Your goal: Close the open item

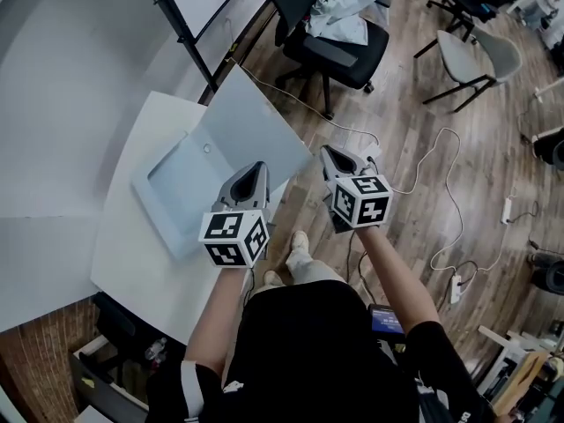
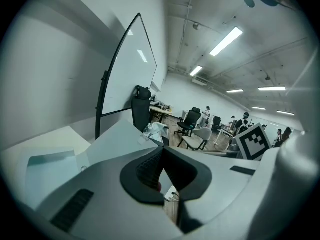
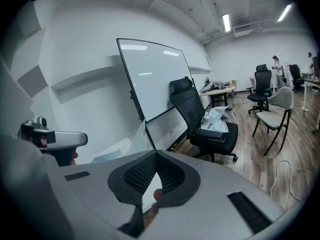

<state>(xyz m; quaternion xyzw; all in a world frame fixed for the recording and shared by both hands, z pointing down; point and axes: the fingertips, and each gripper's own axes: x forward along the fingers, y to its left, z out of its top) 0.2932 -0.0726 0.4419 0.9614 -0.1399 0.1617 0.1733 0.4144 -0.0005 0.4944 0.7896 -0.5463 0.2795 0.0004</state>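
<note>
An open pale blue-grey box lies on the white table [image 1: 132,254]. Its shallow base [image 1: 176,188] is flat and its lid [image 1: 251,117] stands raised toward the far right. The left gripper view shows the base [image 2: 47,171] and the lid [image 2: 117,136]. My left gripper [image 1: 256,170] hovers over the base's right near corner, below the lid, shut and empty [image 2: 162,149]. My right gripper [image 1: 330,152] hangs off the table's right edge, just right of the lid, shut with nothing in it [image 3: 156,153]. The lid's edge [image 3: 134,134] shows left of its jaws.
A black office chair [image 1: 339,33] with a pale cloth on it stands beyond the table. A whiteboard on a black stand [image 1: 189,29] is at the far left. A grey chair [image 1: 480,55] and white cables [image 1: 441,192] are on the wooden floor to the right.
</note>
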